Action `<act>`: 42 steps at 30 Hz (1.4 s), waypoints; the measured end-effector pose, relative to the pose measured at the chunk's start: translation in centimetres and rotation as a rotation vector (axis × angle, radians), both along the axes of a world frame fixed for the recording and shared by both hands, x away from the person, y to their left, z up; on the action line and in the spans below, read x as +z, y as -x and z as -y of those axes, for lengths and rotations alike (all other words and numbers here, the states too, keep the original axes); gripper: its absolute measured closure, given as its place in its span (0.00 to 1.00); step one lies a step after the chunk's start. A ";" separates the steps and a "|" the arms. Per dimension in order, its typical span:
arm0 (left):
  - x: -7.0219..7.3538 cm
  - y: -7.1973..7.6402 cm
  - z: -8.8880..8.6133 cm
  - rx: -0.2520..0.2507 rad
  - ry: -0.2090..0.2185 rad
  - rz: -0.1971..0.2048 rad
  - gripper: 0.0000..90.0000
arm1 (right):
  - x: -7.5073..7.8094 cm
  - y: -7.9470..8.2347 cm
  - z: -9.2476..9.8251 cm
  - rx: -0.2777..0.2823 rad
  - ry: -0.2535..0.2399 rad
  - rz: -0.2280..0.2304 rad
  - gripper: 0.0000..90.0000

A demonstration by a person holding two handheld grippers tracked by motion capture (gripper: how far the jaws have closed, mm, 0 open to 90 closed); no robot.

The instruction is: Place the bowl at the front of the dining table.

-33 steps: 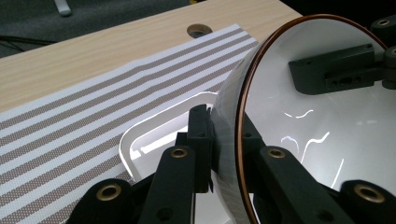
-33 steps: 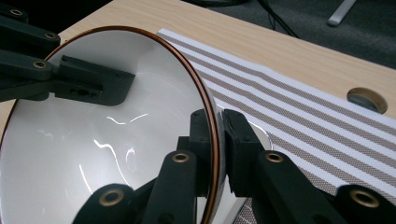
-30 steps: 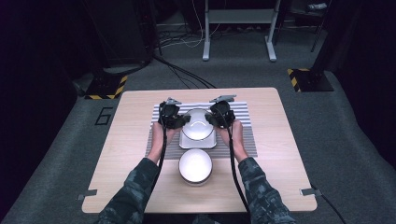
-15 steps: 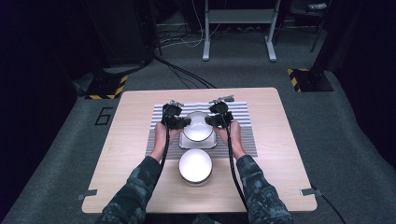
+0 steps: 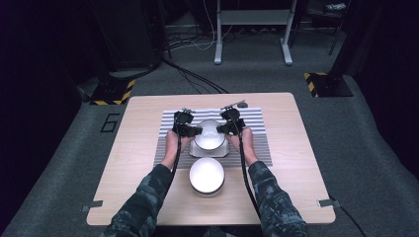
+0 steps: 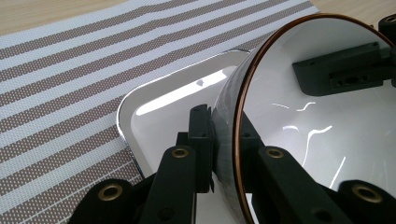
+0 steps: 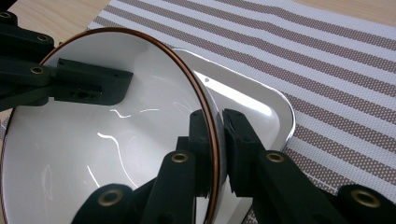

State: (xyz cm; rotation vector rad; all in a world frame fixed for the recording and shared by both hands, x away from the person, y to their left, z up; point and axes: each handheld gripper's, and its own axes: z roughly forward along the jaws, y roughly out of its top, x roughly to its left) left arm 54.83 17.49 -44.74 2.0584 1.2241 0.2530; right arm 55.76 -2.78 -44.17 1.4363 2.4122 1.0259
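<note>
A white bowl (image 5: 209,136) with a thin copper-coloured rim is over a white square plate (image 5: 195,151) on the striped mat (image 5: 252,123). My left gripper (image 5: 196,131) is shut on the bowl's left rim, one jaw inside and one outside. My right gripper (image 5: 223,129) is shut on the opposite rim in the same way. The left gripper view has the bowl (image 6: 327,126) at right, the plate (image 6: 163,105) beneath, and my left gripper (image 6: 225,144) clamping the wall. In the right gripper view, my right gripper (image 7: 217,140) clamps the bowl (image 7: 93,154) above the plate (image 7: 264,112).
A second white bowl (image 5: 206,175) stands on the bare wooden table (image 5: 296,163), just near of the plate and between the person's forearms. The mat lies in the table's far middle. Dark floor, cables and a metal stand lie beyond the far edge.
Both hands have drawn slightly inward and toward the person, with the bowl held between them. The nearer bowl has not moved.
</note>
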 end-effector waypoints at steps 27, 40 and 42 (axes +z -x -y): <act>-2.9 -1.9 0.3 0.035 -0.009 -0.087 0.91 | -3.0 -2.1 -0.2 -0.050 -0.013 -0.102 0.90; -3.2 -2.3 0.7 0.047 -0.050 -0.097 0.89 | -3.8 -2.6 -0.2 -0.080 -0.019 -0.110 0.89; -3.3 -2.3 0.8 0.048 -0.064 -0.090 0.88 | -3.8 -2.6 -0.3 -0.085 -0.016 -0.106 0.89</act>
